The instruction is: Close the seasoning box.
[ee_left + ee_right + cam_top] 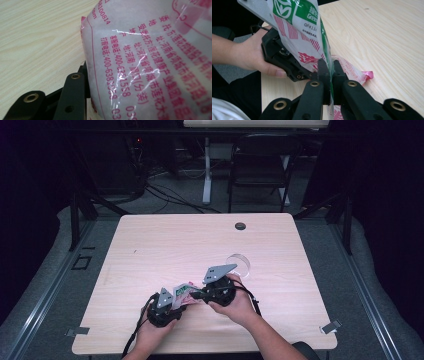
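Light wood table [150, 250] in a dark room with a folding chair [260, 165] behind, my left gripper [172, 302] pressed against the plastic packet [307, 47], closure unclear, my right gripper [329, 72] clamped on its edge, clear dish [239, 262] beyond.

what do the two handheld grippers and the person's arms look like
Both are black. The left gripper and right gripper each carry a grey three-cornered plate on top, and a black cable trails from the left one. In the right gripper view, the jaws are flat black bars with brass-coloured rivets. The forearms are bare, with no sleeves in sight.
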Tool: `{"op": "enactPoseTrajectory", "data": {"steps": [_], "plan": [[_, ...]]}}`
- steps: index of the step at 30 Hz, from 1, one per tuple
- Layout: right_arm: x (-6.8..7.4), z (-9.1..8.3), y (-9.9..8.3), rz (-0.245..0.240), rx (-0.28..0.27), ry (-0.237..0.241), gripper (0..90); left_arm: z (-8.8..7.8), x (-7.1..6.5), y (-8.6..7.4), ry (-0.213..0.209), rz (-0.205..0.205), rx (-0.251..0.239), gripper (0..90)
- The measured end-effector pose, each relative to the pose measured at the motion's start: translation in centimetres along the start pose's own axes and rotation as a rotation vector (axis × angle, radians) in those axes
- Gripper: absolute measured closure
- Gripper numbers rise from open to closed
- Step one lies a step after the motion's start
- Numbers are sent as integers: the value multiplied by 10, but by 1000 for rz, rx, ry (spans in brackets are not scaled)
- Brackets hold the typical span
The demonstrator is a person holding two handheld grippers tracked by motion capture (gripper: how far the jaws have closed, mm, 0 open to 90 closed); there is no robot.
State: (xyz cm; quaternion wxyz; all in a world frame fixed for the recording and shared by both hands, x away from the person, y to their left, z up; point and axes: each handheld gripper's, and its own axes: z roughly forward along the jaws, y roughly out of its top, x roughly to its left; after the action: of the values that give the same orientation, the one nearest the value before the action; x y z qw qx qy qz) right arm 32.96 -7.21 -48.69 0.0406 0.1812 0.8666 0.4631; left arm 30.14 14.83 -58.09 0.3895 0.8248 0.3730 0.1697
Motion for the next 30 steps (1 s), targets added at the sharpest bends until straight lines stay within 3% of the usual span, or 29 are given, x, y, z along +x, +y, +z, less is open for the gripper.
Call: {"op": "enactPoseTrajectory", "data": {"steps": [10, 15, 30], "plan": [[-2, -5, 2, 17, -23, -14, 900, -4, -2, 2, 0, 10, -24, 623], [-4, -9, 3, 28, -44, -13, 900, -8, -3, 6, 16, 38, -35, 625], [-6, -18, 4, 25, -91, 3, 900, -24, -6, 17, 166, 149, -45, 633]]}}
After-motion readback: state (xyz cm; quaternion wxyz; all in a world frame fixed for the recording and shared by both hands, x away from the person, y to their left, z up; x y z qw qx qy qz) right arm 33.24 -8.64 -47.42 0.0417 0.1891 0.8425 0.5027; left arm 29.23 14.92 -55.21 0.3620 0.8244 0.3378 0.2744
